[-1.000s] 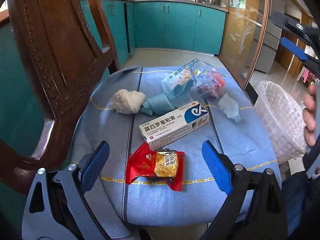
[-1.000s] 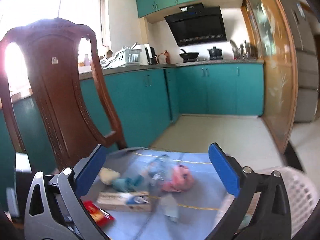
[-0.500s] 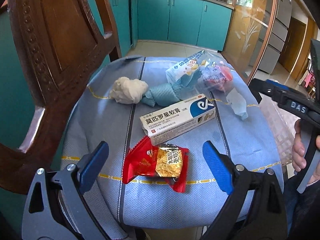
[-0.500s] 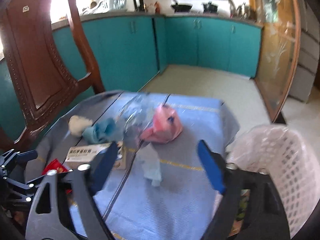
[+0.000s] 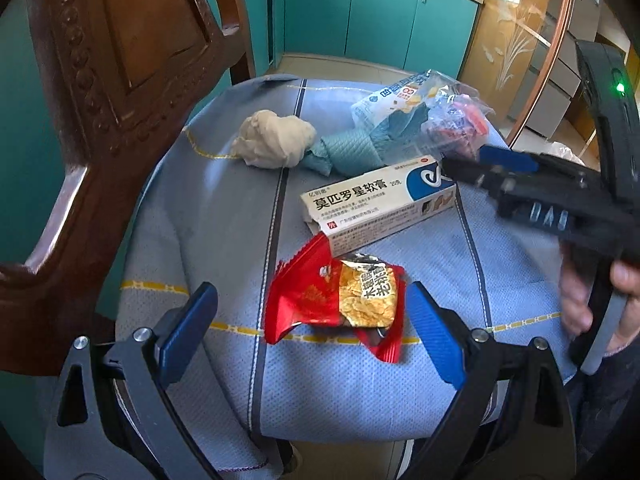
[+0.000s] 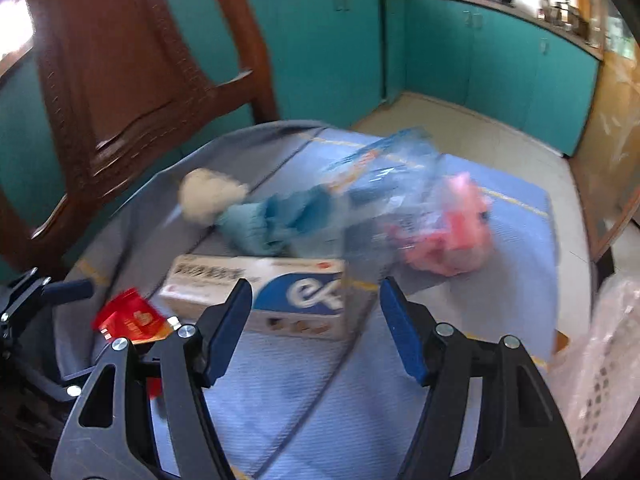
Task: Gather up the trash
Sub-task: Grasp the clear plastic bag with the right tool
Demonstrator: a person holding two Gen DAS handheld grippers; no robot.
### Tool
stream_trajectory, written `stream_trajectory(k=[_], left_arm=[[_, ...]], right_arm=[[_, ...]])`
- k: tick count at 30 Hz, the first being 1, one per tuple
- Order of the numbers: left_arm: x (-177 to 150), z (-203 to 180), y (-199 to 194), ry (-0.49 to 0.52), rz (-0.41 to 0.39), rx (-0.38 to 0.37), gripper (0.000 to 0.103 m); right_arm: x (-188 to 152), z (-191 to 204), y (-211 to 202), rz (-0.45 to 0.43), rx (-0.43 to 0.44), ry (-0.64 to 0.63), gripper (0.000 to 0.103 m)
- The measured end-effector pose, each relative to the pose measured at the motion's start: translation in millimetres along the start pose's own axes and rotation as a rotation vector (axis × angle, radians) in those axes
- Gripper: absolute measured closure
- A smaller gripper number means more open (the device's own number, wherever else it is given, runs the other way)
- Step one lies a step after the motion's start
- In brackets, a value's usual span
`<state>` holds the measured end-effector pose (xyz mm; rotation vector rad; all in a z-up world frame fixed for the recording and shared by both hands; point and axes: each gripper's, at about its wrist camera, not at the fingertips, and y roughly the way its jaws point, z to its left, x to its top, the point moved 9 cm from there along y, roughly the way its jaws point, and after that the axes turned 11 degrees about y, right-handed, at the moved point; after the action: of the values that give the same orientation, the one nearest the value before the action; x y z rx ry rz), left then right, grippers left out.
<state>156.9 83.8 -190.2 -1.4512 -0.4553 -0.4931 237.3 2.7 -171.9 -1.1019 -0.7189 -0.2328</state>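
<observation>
Ointment box (image 6: pixel 256 296) is sitting just ahead of the right tongs (image 6: pixel 316 320), whose jaws have been narrowing with nothing between them yet. Light, stiff cardboard; I'd grab across its long sides. Left tongs (image 5: pixel 308 340) are hanging wide around the snack wrapper (image 5: pixel 340 300).

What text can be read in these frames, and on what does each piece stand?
"莫匹罗星软膏": white box, top face; the small print under it is too small to read.
"木糖醇 老桃酥", second half uncertain: red wrapper, gold panel.
"DAS": body of the right hand-held gripper, blurred.
"8": blue-and-white packet; the rest is unreadable.
Right wrist view: all print is too blurred to read.
</observation>
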Motion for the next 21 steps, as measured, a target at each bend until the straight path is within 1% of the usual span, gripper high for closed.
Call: stream_trajectory(k=[2, 5, 8, 12, 14, 17, 21], left_arm=[[0.0, -0.3, 0.7, 0.000, 0.000, -0.009, 0.008], [-0.5, -3.8, 4.3, 0.002, 0.009, -0.024, 0.008], [-1.5, -10.3, 8.3, 0.015, 0.020, -0.036, 0.008], [-2.7, -15.1, 7.5, 0.028, 0.022, -0.035, 0.008], [-3.4, -13.8, 7.2, 0.025, 0.024, -0.031, 0.008], [-3.1, -10.8, 6.6, 0.018, 0.022, -0.029, 0.008], [-5.1, -9.0, 10.6, 0.005, 0.031, -0.029, 0.008]], right_arm=[[6.1, -25.6, -4.9, -0.023, -0.047, 0.065, 0.036], [5.7, -50.6, 1.6, 0.002, -0.065, 0.156, 0.036], [3.7, -57.1, 12.9, 0.025, -0.075, 0.183, 0.036], [8.9, -53.7, 23.1, 0.026, -0.051, 0.187, 0.036], [9.7, -53.6, 25.4, 0.030, -0.059, 0.186, 0.036], [14.5, -54.2, 12.7, 0.003, -0.002, 0.215, 0.036], [30.4, -62.2, -10.8, -0.091, 0.071, 0.293, 0.036]])
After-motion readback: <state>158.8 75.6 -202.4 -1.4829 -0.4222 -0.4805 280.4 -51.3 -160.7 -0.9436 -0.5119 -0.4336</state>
